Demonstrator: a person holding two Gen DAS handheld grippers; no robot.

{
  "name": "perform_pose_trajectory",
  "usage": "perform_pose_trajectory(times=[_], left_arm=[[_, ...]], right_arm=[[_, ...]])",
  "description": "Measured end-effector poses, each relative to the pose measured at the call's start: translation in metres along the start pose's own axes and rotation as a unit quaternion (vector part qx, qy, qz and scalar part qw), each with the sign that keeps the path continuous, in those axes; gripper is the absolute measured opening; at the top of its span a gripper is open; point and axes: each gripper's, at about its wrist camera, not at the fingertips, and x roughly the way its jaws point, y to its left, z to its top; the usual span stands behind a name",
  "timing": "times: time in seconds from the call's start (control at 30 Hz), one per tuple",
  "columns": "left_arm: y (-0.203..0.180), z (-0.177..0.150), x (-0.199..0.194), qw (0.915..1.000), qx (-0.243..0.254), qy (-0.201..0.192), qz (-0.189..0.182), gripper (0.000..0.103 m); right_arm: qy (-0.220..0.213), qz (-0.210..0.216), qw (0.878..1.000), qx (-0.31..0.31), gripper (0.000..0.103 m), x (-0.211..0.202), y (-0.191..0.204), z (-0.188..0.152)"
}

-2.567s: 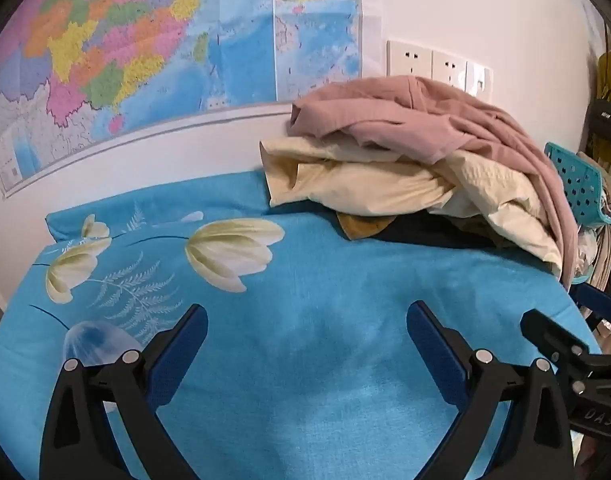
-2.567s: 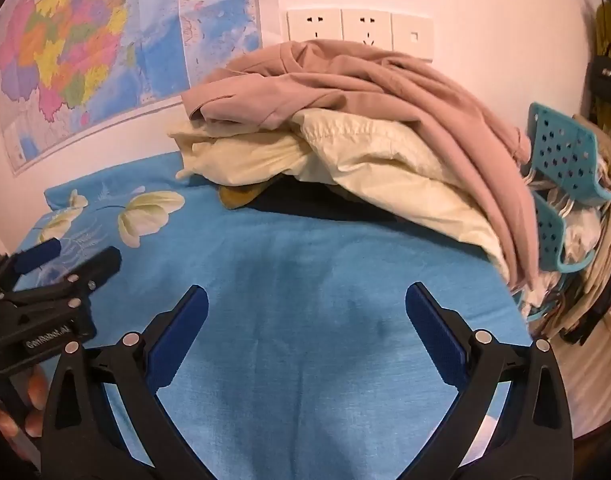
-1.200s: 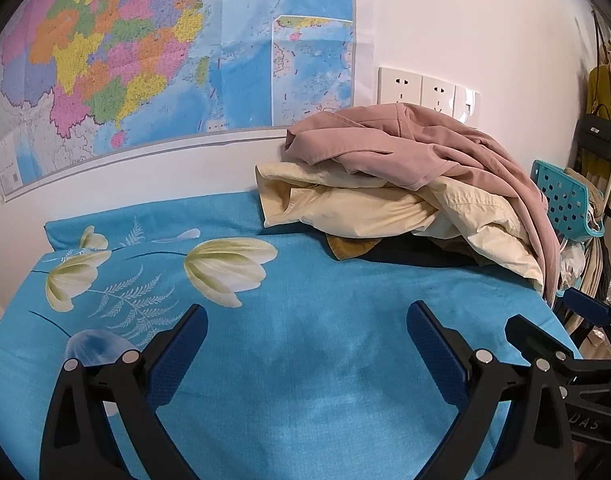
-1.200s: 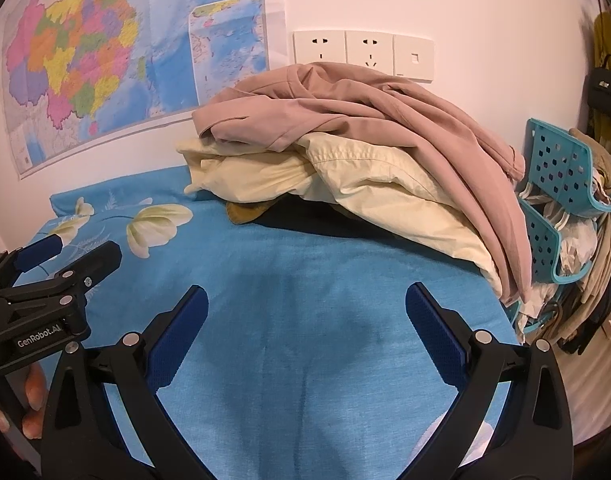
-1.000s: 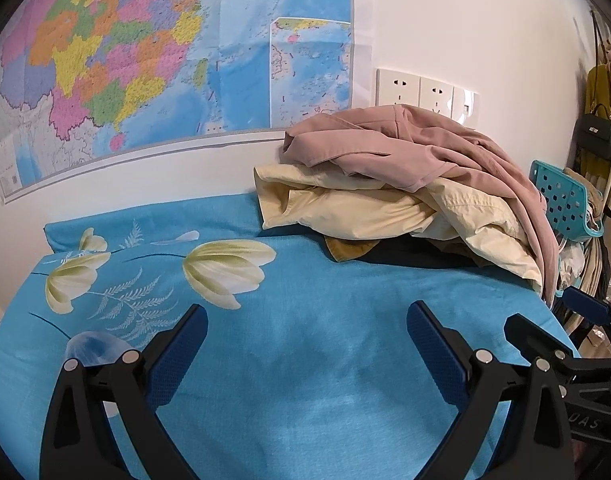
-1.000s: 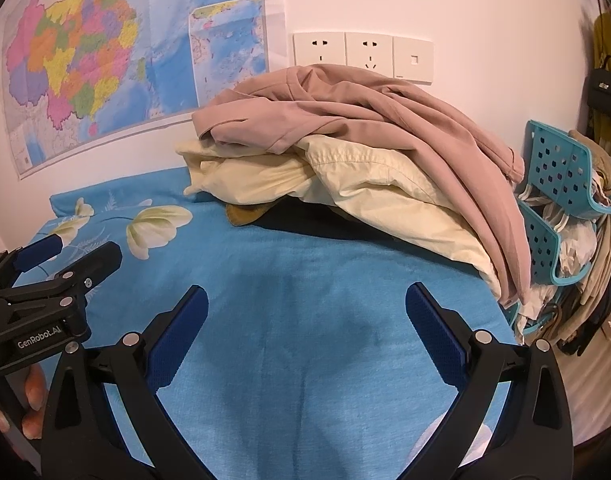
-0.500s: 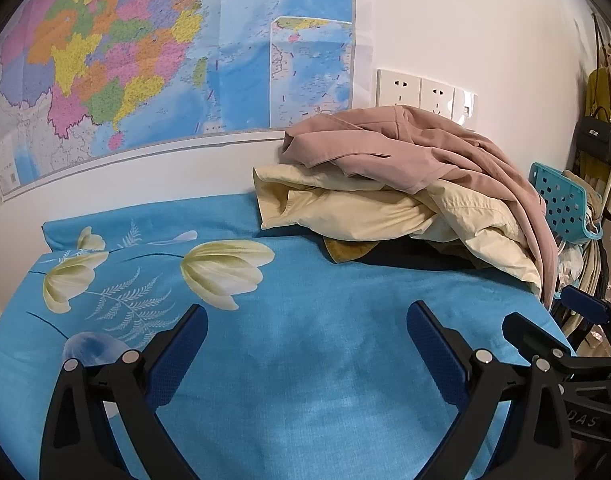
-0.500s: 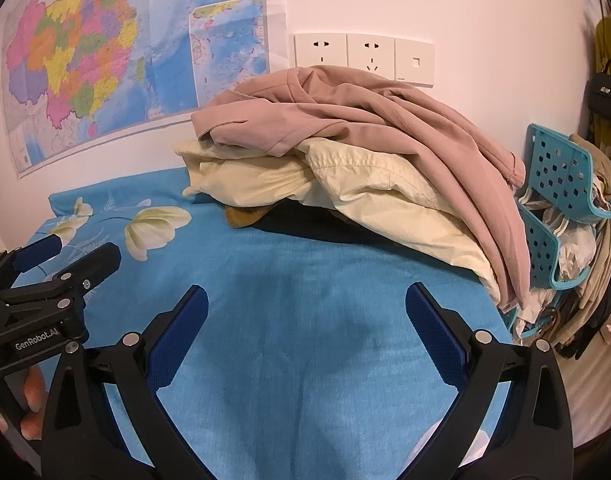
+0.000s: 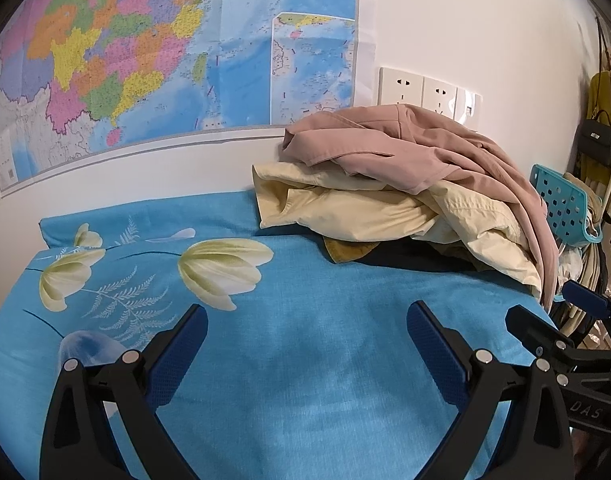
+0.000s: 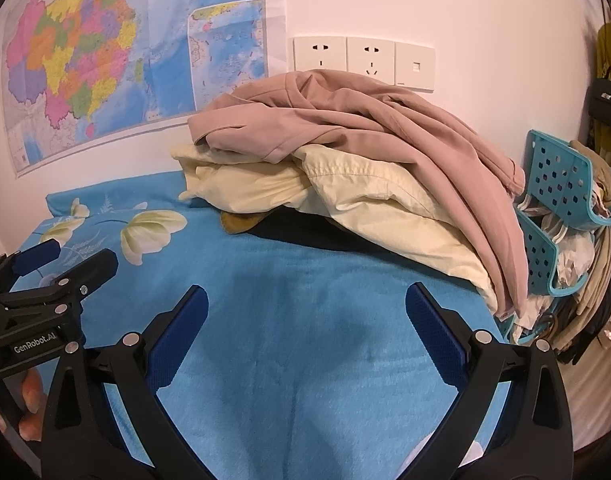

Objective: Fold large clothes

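Since the frame half a second back almost nothing has shifted: the heap of clothes sits a touch lower in both views, and both my tongs hang just as they did. My left tongs (image 9: pixel 307 322) are released, blue pads spread wide over the blue flowered bedsheet (image 9: pixel 305 400), gripping nothing. My right tongs (image 10: pixel 306 302) are equally spread and empty above the same sheet; in the left-wrist view they show at the lower right edge.

The clothes pile lies in the upper right of both frames, pushed against the wall under the wall sockets (image 10: pixel 363 62). On top is a dusty pink garment (image 10: pixel 345 120), crumpled, one side draping down the right of the heap. Under it is a pale yellow garment (image 10: pixel 365 200), bunched in thick folds. A mustard-brown scrap (image 10: pixel 241 222) and something dark peek out beneath. A map (image 9: pixel 145 60) fills the upper left, and a teal perforated basket (image 10: pixel 561 176) stands at right.
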Motion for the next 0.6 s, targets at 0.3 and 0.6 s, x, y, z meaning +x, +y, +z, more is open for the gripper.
perform_pose_trajectory(times=[0.3, 0.6], left_arm=[[0.000, 0.005, 0.007, 1.0000, -0.003, 0.005, -0.006, 0.096], [0.000, 0.010, 0.015, 0.9999, -0.002, 0.008, -0.010, 0.096]], right_arm=[[-0.003, 0.002, 1.000, -0.004, 0.098, 0.003, -0.002, 0.006], [-0.011, 0.001, 1.000, -0.020, 0.098, 0.010, -0.004, 0.019]])
